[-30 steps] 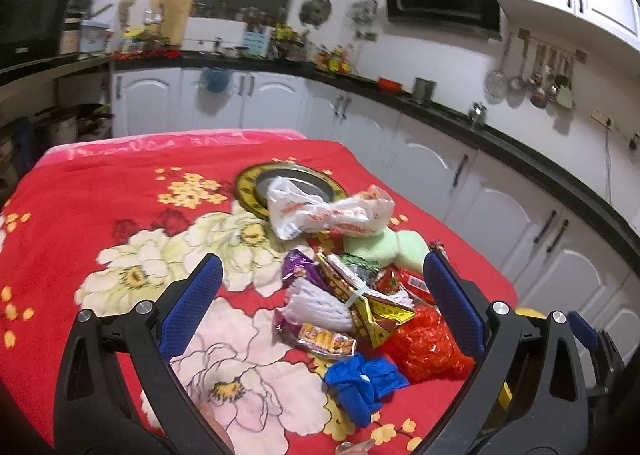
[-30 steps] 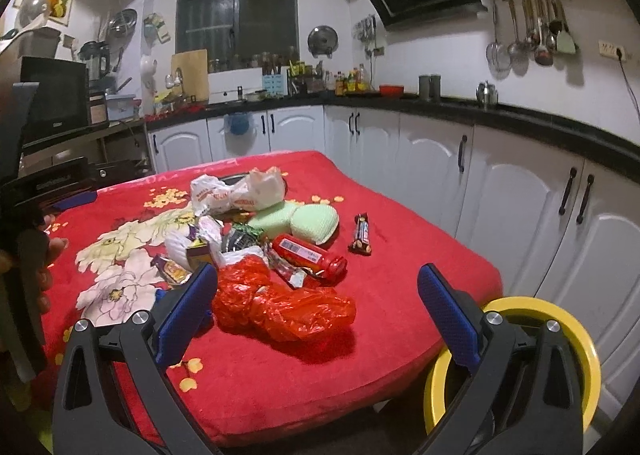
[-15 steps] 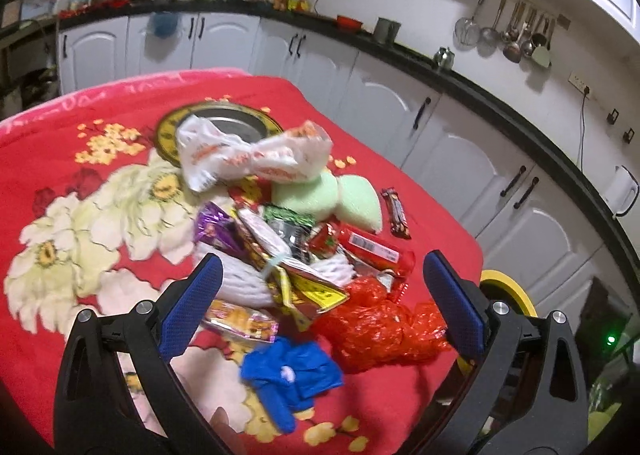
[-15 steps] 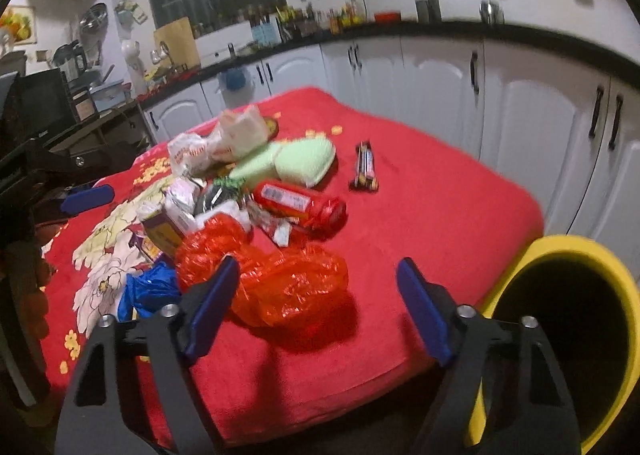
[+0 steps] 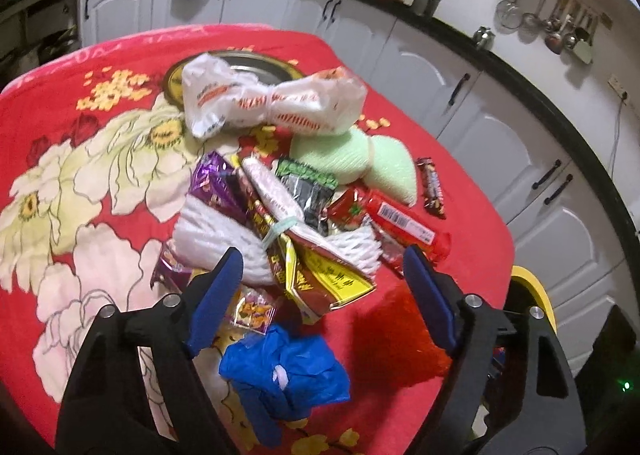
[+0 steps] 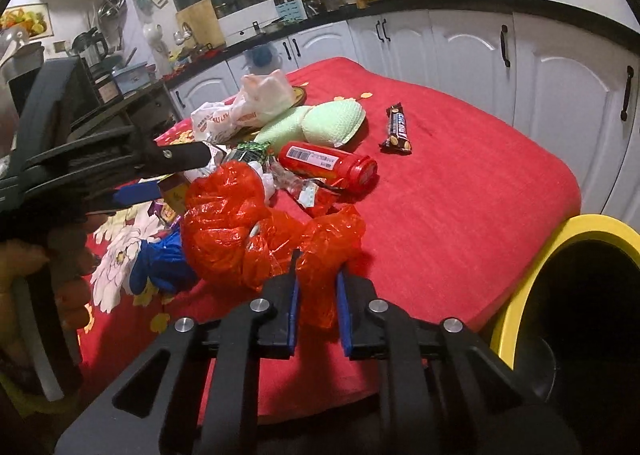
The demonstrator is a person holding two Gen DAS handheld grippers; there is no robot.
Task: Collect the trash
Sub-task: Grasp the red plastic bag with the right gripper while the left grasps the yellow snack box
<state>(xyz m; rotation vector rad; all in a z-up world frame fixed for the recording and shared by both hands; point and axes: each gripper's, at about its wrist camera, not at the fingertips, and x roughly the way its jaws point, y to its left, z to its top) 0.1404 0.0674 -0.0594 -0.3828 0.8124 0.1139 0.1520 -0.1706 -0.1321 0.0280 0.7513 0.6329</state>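
- Right gripper (image 6: 316, 305): jaws have just been closing and now pinch a fold of the red plastic bag (image 6: 256, 223) between the blue pads. The bag is crumpled, its bulk lying on the table just ahead of the fingers, near the table's front edge.
- Left gripper (image 5: 320, 295): jaws have just been narrowing but stand apart, nothing pressed between them. It hangs over the near part of the trash pile — the blue plastic bag (image 5: 284, 371) lies below and between the fingers; whether they touch it I cannot tell.
- Table: covered by a red floral blanket (image 5: 80, 143). The trash sits in a loose heap toward the middle and the front edge.
- Heap contents: white net foam sleeve (image 5: 212, 239), yellow-and-brown wrappers (image 5: 320, 279), a purple wrapper (image 5: 216, 183), a red tube with a barcode label (image 6: 328, 165), two pale green foam pads (image 5: 352, 159), a knotted white printed bag (image 5: 272, 103) at the far side.
- A chocolate bar (image 6: 398, 129) lies alone, apart from the heap, toward the table's right edge.
- Yellow-rimmed bin (image 6: 532, 267) — stands off the table's front right corner, mouth dark.
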